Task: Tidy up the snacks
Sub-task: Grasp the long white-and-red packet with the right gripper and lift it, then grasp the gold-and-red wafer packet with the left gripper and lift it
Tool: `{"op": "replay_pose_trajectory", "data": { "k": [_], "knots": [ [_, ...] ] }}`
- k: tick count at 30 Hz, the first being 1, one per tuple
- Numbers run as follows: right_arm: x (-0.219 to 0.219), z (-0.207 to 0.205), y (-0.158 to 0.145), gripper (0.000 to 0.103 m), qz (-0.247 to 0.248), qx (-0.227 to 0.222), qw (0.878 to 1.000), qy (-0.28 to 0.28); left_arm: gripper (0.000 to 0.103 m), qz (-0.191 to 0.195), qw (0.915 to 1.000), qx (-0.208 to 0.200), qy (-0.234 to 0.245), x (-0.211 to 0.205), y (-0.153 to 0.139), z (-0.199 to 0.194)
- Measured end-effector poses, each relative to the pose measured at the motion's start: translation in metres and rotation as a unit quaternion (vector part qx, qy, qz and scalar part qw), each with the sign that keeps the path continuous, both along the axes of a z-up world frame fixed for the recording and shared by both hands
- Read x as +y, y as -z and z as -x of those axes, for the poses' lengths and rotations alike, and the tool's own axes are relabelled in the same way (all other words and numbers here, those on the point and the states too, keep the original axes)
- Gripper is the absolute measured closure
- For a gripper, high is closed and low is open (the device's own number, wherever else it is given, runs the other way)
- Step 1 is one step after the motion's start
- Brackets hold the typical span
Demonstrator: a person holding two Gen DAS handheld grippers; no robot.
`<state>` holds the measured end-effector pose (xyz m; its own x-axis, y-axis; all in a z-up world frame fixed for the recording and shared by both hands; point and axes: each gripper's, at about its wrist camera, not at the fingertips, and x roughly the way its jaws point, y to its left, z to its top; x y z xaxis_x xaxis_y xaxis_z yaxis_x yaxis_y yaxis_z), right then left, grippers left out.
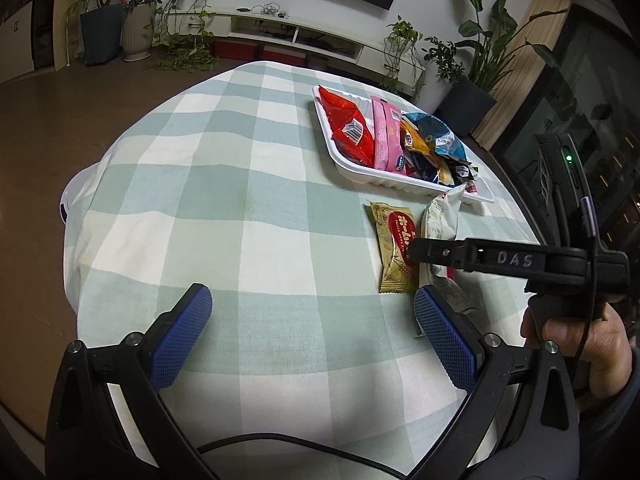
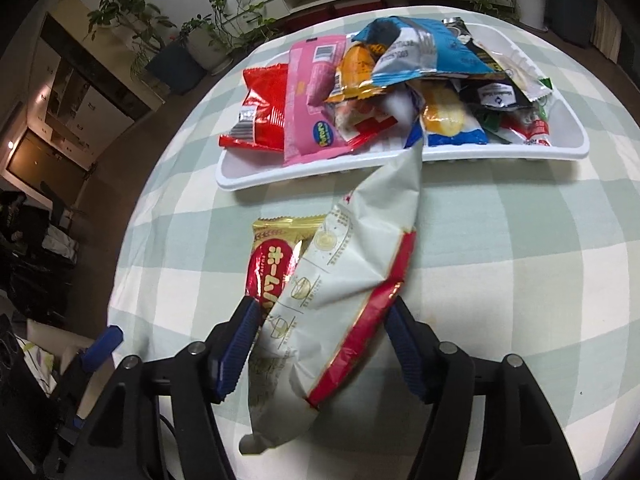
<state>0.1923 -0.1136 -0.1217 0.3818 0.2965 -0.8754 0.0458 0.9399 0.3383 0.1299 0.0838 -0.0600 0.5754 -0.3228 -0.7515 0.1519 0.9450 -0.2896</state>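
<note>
loosely, crinkled white packet between ribbed fingers

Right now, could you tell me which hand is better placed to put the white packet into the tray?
Right. The right tool already straddles the white packet, whose far end reaches the tray. The left tool hangs open over bare cloth.

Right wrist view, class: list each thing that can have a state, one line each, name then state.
White plastic tray: piled with snack packets.
White snack bag with red edge: between the right gripper fingers, far end on the tray rim.
Gold and red snack packet: flat on the checked tablecloth.
Left gripper: open, empty.
</note>
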Motion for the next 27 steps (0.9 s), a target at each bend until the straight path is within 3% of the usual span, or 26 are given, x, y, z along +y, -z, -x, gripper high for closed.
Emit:
{"op": "replay_pose_trajectory", "data": {
  "k": [7, 13, 21, 27],
  "knots": [
    [0.003, 0.005, 0.000, 0.043, 0.028, -0.014, 0.999, -0.014, 0.000, -0.001, 1.0000, 0.001, 0.002, -0.001, 0.000, 0.000],
    [-0.011, 0.016, 0.001, 0.048, 0.002, -0.016, 1.000, -0.007, 0.000, -0.008, 0.9998, 0.009, 0.014, -0.009, 0.002, -0.003],
    [-0.019, 0.037, -0.007, 0.053, 0.129, -0.030, 0.991, -0.025, 0.000, -0.050, 0.9974, 0.019, 0.047, -0.049, 0.001, -0.024],
    [-0.042, 0.054, 0.000, 0.064, 0.153, -0.025, 0.988, -0.015, 0.000, -0.098, 0.9926, 0.037, 0.062, -0.091, 0.008, -0.054]
  ]
}}
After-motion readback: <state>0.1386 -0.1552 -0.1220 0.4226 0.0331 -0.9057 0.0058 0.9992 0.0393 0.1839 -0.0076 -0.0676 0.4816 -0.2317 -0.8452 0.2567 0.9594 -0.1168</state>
